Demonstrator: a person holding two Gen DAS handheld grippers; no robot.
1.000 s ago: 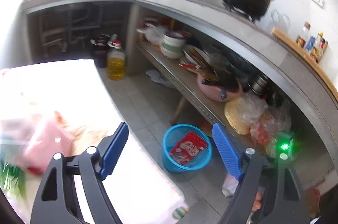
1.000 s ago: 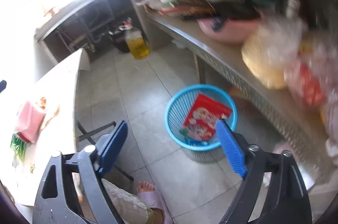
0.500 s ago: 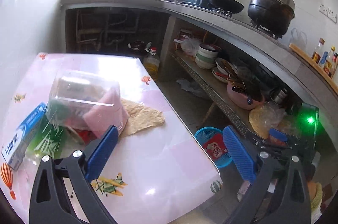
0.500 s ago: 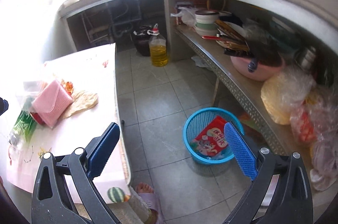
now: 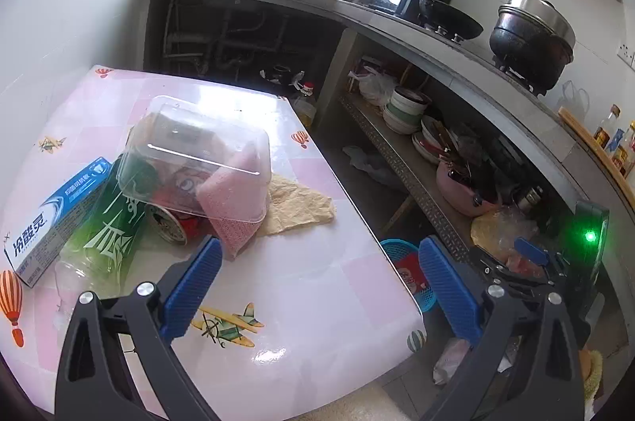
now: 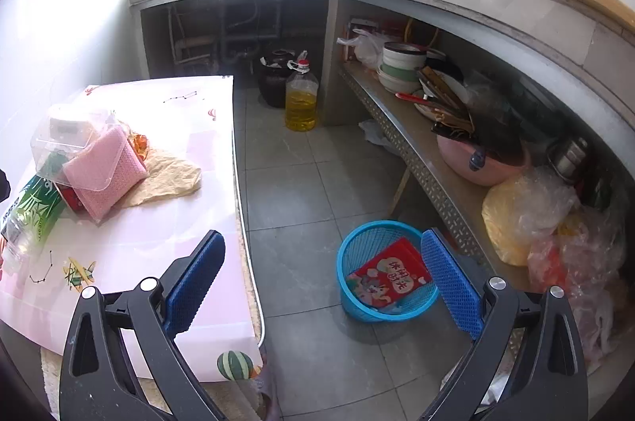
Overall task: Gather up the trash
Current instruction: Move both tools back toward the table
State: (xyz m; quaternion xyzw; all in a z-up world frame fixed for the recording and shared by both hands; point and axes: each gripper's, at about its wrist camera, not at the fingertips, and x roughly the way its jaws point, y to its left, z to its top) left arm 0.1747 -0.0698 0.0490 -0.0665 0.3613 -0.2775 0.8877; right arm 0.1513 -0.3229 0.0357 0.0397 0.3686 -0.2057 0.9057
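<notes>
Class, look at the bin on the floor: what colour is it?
Bright blue mesh bin; clearest in the right wrist view.

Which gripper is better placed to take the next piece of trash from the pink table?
Left. The left gripper is open over the pink table, facing the pink woven pouch. The right gripper is open above the floor, beside the blue plastic basket.
</notes>
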